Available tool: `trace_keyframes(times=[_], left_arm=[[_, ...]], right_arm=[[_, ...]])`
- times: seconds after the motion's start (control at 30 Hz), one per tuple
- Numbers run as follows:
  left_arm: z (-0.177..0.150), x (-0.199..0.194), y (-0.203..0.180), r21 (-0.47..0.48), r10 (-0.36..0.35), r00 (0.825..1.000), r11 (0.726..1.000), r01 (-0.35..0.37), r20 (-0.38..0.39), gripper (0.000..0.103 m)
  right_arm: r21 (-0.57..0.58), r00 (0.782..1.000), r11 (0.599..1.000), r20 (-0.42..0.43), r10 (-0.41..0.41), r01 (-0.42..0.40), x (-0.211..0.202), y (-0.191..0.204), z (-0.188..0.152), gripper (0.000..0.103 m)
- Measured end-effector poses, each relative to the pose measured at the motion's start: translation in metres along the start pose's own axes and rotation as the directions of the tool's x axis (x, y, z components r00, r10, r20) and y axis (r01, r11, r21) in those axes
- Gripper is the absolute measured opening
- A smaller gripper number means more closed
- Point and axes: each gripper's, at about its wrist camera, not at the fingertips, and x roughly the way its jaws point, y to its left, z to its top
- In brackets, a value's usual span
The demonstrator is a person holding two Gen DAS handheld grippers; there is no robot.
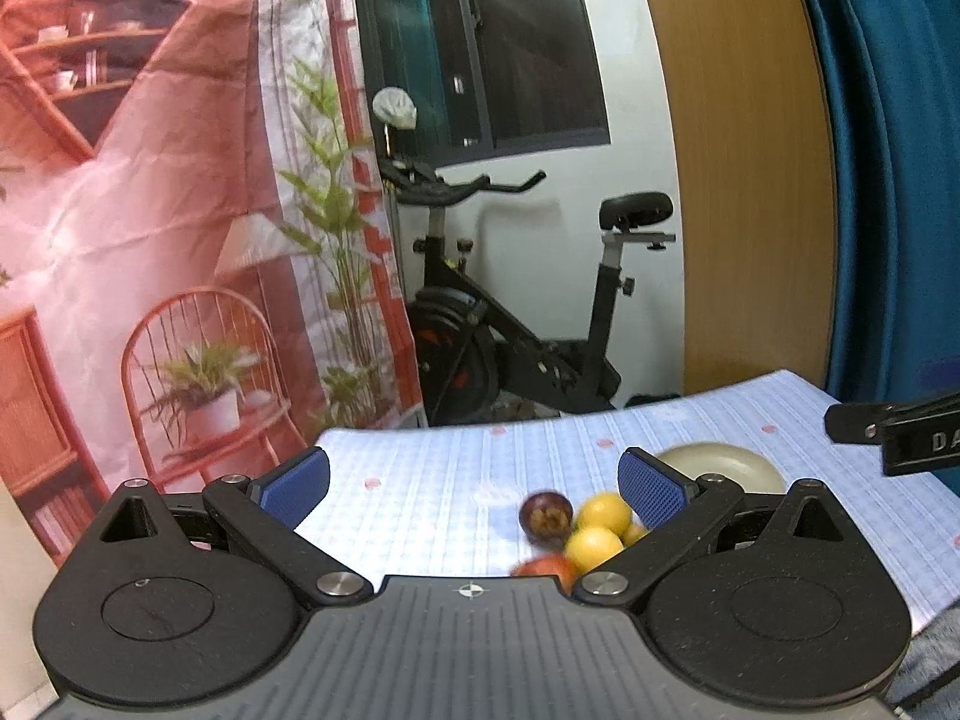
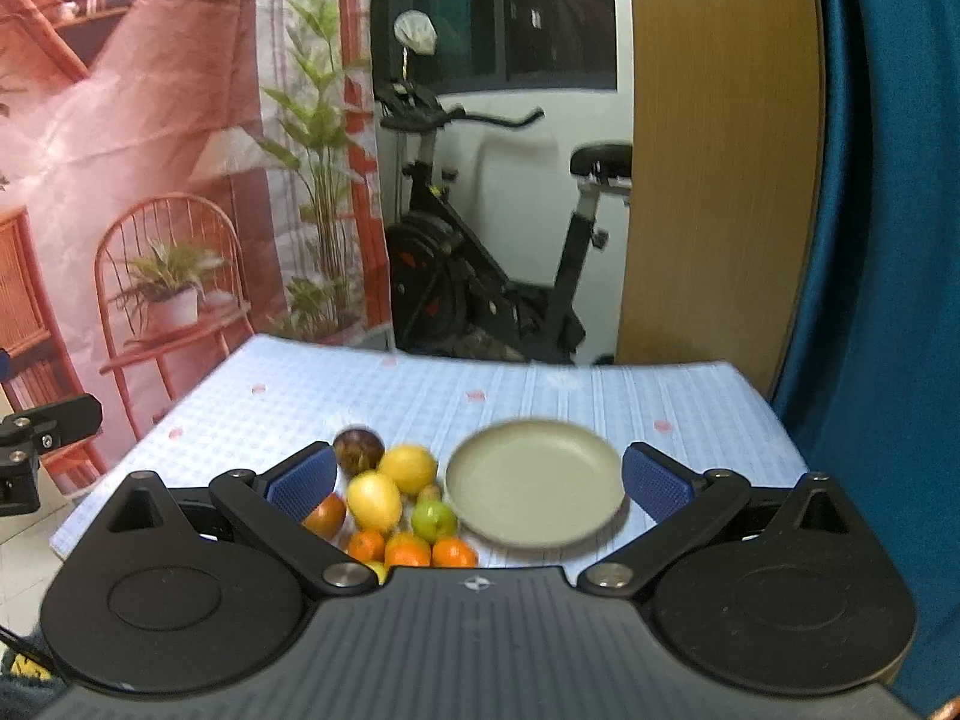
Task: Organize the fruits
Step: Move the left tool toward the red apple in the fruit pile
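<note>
Fruit cluster (image 2: pixel 396 510) just beside plate (image 2: pixel 534 486)

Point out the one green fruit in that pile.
The green fruit beside the plate, just above the oranges; all the others are yellow, orange, red or dark purple.

The desk (image 2: pixel 540 390) is covered in pale blue check dotted with pink. A beige plate (image 2: pixel 534 483), yellow lemons (image 2: pixel 408 468), oranges (image 2: pixel 454 553), a green fruit (image 2: pixel 433 519) and a dark purple fruit (image 2: pixel 358 449) are seen. Blue pads (image 2: pixel 654 483) are borne on black fingers.
</note>
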Motion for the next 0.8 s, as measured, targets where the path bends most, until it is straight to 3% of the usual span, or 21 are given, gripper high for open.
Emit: trace_keyframes(times=[0.3, 0.47, 0.63, 0.8], left_arm=[[0.014, 0.039, 0.003, 0.025, 0.002, 0.999, 1.000, -0.003, 0.048, 0.103], [0.017, 0.065, 0.008, -0.015, -0.006, 0.998, 1.000, 0.007, 0.056, 0.103], [0.011, 0.090, 0.017, -0.073, -0.032, 0.998, 0.997, 0.036, 0.058, 0.102], [0.000, 0.112, 0.027, -0.139, -0.094, 0.994, 0.985, 0.100, 0.050, 0.097]], right_arm=[[0.028, 0.990, 0.999, 0.140, 0.024, -0.028, 0.034, -0.012, 0.017, 0.103], [0.058, 0.985, 0.994, 0.147, 0.087, -0.096, 0.065, -0.018, 0.021, 0.103], [0.063, 0.979, 0.994, 0.191, 0.076, -0.090, 0.088, -0.018, 0.016, 0.103], [0.077, 0.984, 0.993, 0.156, 0.081, -0.094, 0.114, -0.018, 0.005, 0.103]])
